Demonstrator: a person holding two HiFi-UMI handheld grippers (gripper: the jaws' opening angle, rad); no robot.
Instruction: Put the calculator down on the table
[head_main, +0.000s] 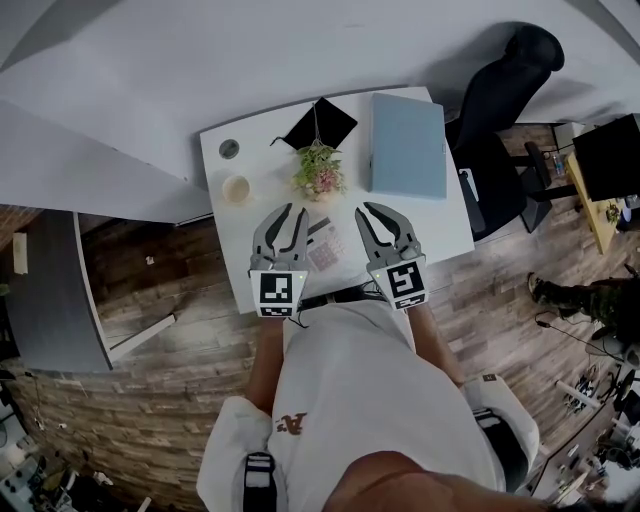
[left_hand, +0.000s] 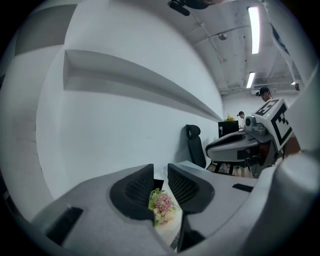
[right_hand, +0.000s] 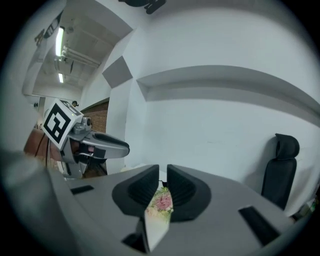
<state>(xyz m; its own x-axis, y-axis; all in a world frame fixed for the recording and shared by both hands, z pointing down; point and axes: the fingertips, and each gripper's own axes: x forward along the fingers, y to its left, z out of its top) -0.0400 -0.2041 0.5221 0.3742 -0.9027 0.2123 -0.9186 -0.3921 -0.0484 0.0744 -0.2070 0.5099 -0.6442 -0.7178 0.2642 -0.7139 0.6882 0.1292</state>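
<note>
The calculator (head_main: 325, 247), pale with rows of keys, lies flat on the white table (head_main: 265, 135) near its front edge. Neither gripper touches it. My left gripper (head_main: 289, 215) hangs just left of it and above the table, and my right gripper (head_main: 368, 211) just right of it. In the left gripper view the left gripper (left_hand: 160, 182) shows a narrow gap between its pads, with nothing in it. The right gripper (right_hand: 163, 182) likewise has a slim empty gap. Both point roughly level towards the white wall.
A small potted plant (head_main: 318, 172) stands past the calculator and shows through both gaps (left_hand: 161, 202) (right_hand: 162, 201). Also on the table are a blue-grey folder (head_main: 408, 145), a black square cap (head_main: 318, 125), a cup (head_main: 236, 188) and a round disc (head_main: 229, 148). A black office chair (head_main: 500, 100) stands at the right.
</note>
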